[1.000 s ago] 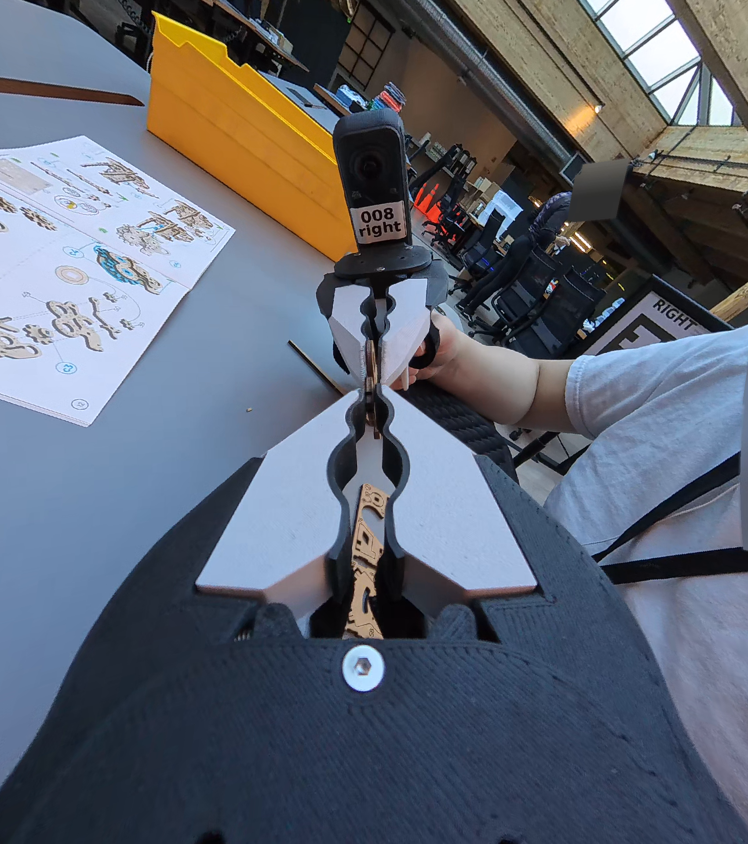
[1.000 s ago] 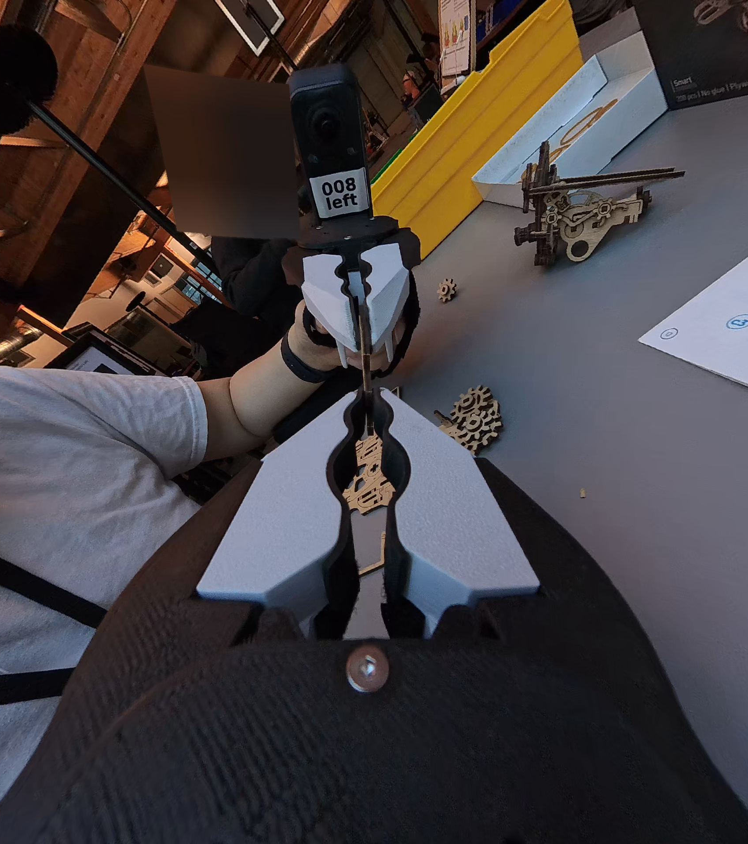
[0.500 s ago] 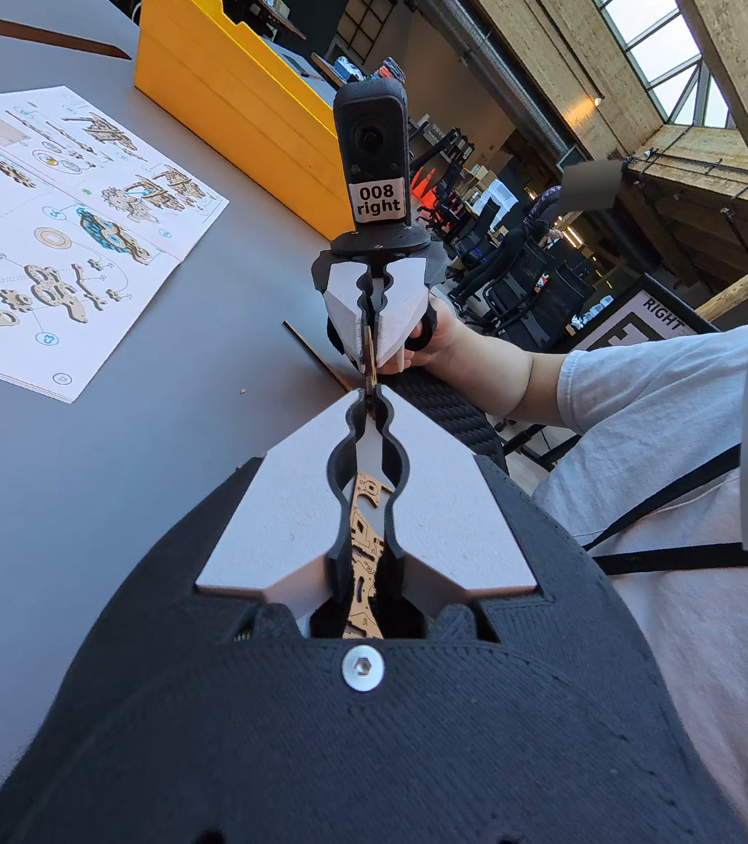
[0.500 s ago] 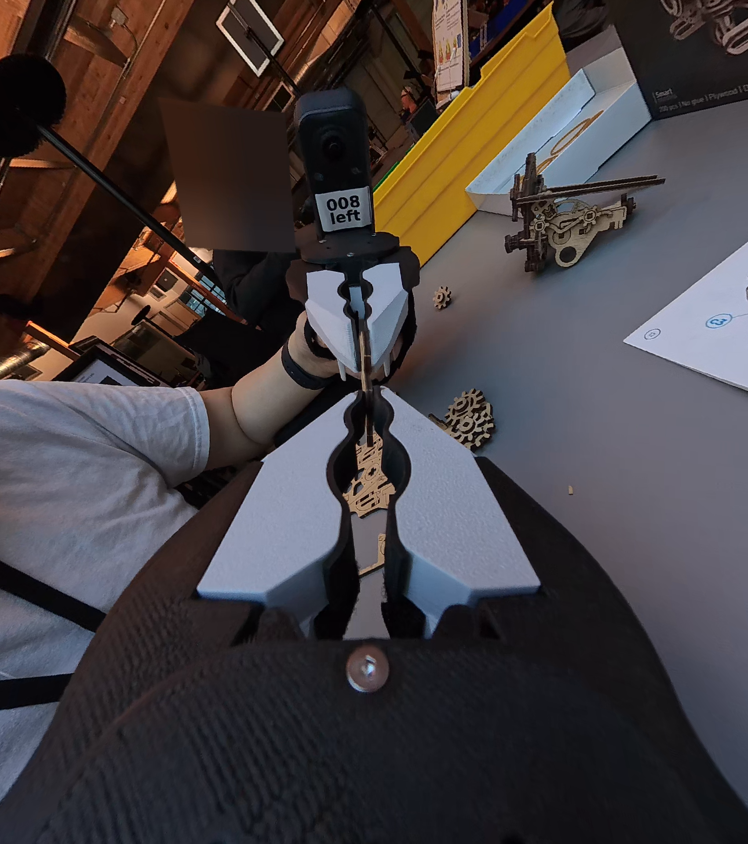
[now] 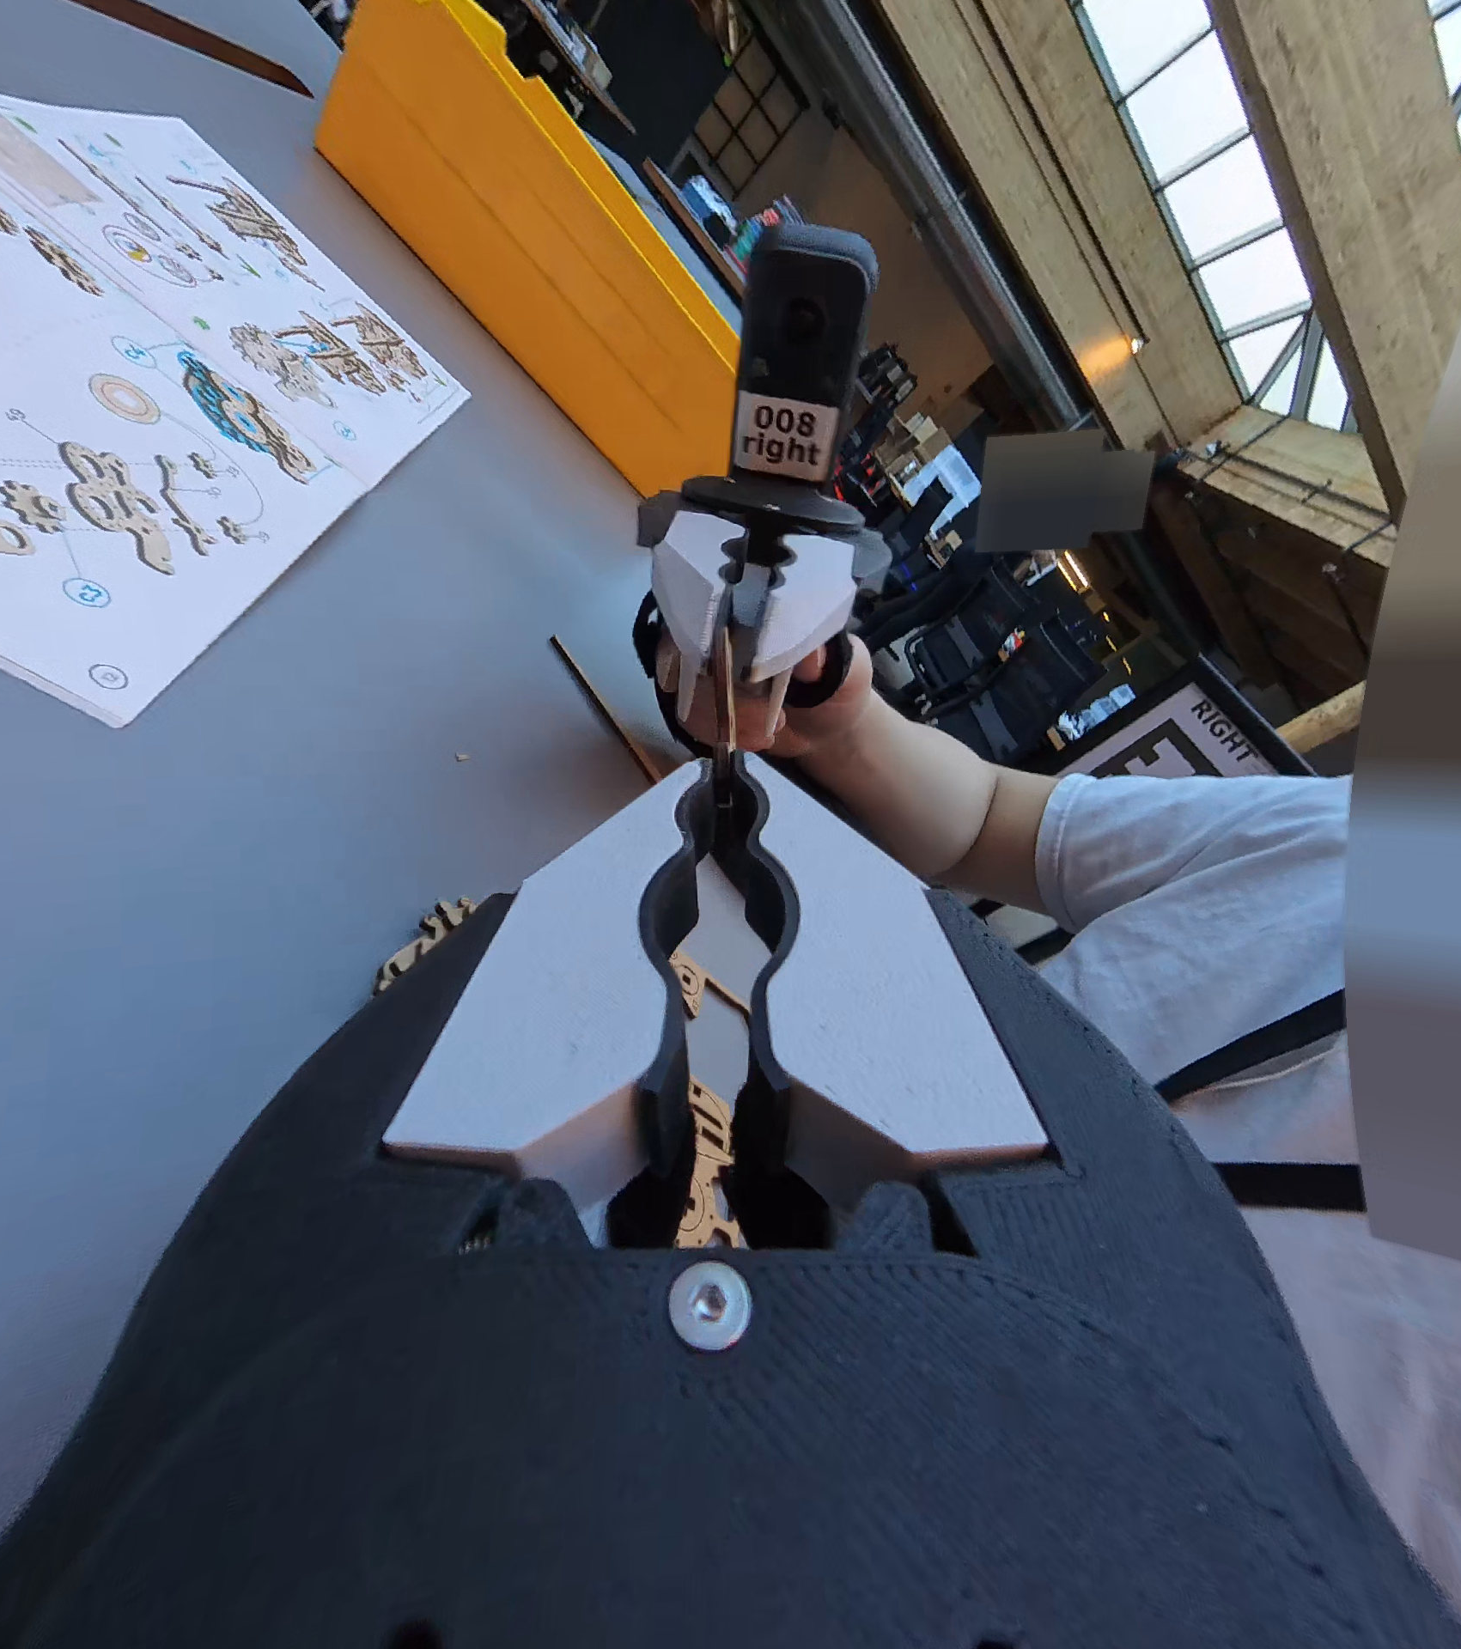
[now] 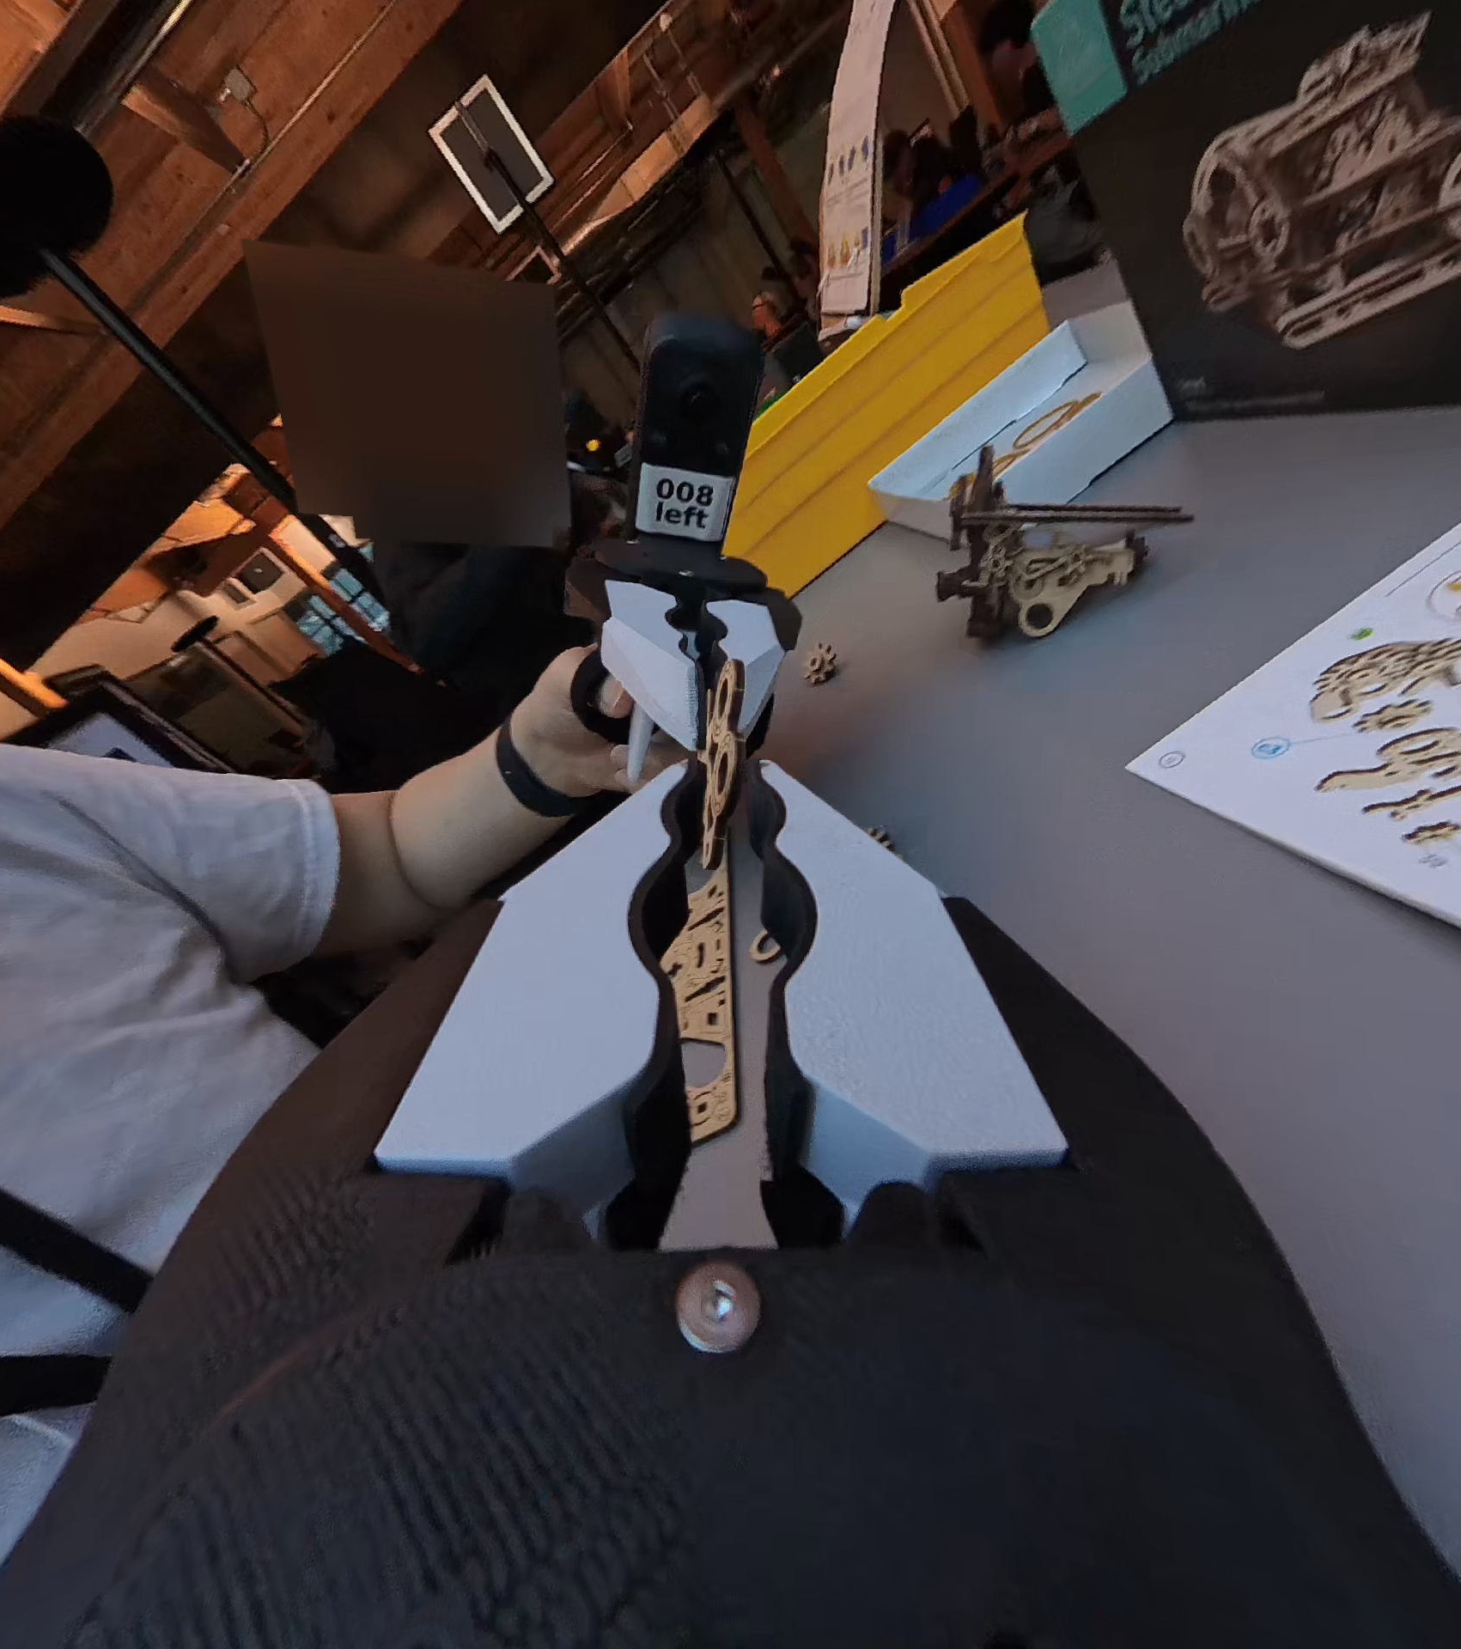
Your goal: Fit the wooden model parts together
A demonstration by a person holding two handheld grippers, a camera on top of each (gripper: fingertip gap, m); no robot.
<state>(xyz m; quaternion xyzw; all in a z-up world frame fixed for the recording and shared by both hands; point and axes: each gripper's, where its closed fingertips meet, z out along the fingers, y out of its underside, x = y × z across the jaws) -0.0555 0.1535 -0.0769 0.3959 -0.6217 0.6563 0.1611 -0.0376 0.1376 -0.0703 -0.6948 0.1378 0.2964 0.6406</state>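
I see the flat, pierced plywood strip (image 6: 709, 990) running lengthwise along my right gripper (image 6: 719, 785), edge-on, pointing straight at the left gripper (image 6: 691, 714) above the grey table (image 6: 1155, 1026). A rounded gear-cut wooden part (image 6: 722, 723) sits at its far end. Both sets of grey jaws are pinched narrow on the wood, tip to tip; my left gripper (image 5: 722, 785) grips thin plywood too.

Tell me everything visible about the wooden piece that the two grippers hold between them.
The wooden piece is thin, pale plywood, laser-cut with round holes and lobed edges. It is held in the air, edge-on, above the grey table. The left gripper and the right gripper are both shut on it.
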